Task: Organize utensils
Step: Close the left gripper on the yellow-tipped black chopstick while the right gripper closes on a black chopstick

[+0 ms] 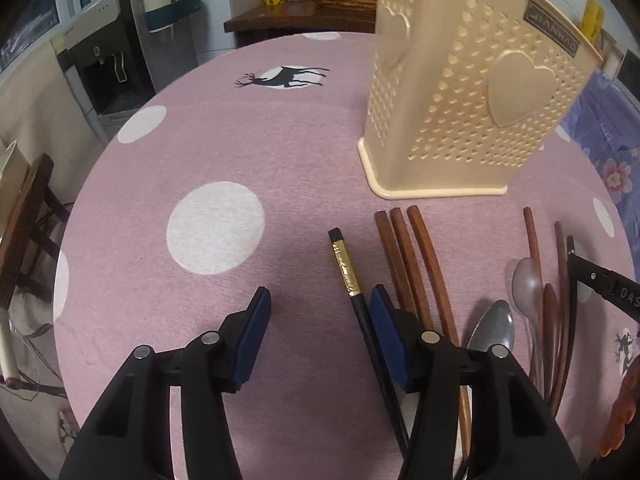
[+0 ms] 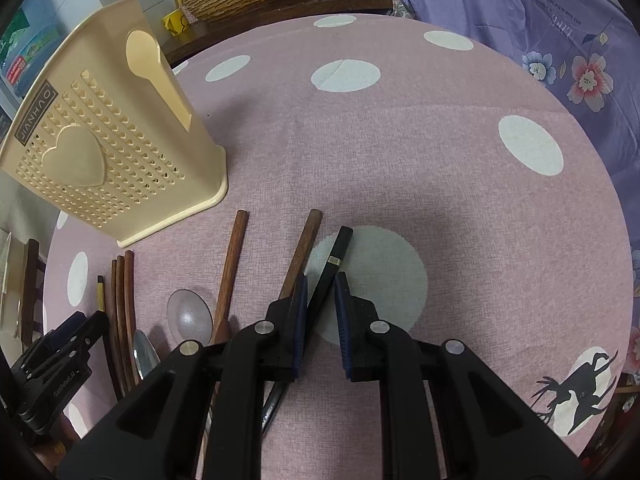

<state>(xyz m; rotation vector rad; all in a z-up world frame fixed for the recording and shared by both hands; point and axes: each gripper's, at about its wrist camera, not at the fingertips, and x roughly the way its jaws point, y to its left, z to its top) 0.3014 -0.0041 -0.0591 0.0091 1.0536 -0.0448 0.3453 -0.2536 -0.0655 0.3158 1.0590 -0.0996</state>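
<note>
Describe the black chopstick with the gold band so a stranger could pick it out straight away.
Start at the cream perforated utensil holder standing on the pink polka-dot tablecloth. Just in front of its base lie three brown wooden chopsticks side by side; the black chopstick with the gold band lies immediately left of them. It alone is black with a shiny gold wrap near its end; its neighbours are plain brown wood.

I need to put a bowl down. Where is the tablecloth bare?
Bare: left of the black chopstick, and right of the gripped chopstick. Crowded: below the holder, where brown chopsticks and spoons lie.
</note>
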